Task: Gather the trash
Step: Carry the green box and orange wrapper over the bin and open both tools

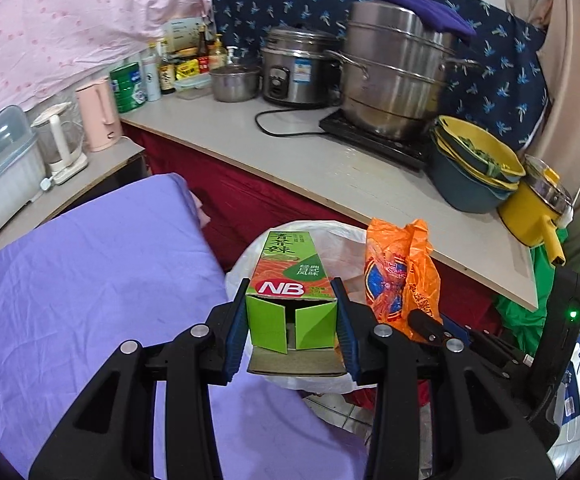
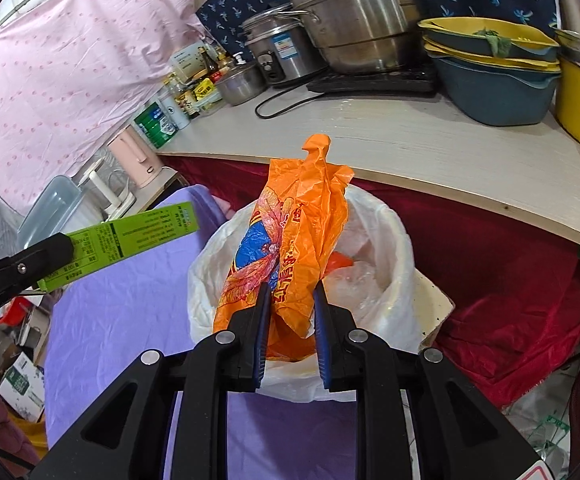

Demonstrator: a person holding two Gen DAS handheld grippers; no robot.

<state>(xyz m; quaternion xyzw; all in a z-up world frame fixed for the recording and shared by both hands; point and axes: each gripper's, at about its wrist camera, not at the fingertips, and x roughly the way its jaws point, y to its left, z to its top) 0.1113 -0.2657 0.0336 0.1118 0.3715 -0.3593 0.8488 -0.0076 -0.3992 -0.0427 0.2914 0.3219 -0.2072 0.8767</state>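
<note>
Purple sheet (image 1: 90, 272) fills lower left of both views, w/ a pale counter (image 1: 329, 168) running across the upper half, red cloth (image 2: 509, 300) hanging below its edge. On the counter, upper right in left wrist view: big steel steamer pot (image 1: 393, 72) on a black hob, rice cooker (image 1: 297, 68) just left of it, stacked blue/yellow basins (image 1: 473, 164) at far right. White-lined trash bin (image 2: 393, 280) sits centre frame in right wrist view, between sheet and red cloth. Left gripper (image 1: 291, 316) is clamped partway on a green carton (image 1: 290, 280), pads pressing both long sides, open end flaps facing the camera; carton hangs over the bin's near-left rim, centre of frame. Right gripper (image 2: 290, 316) is nearly closed, pinching a crumpled orange plastic bag (image 2: 290, 240); bag stands up from the pads, directly over the bin mouth. In right wrist view the carton shows at mid left, just beside the bin, apart from the bag.
</note>
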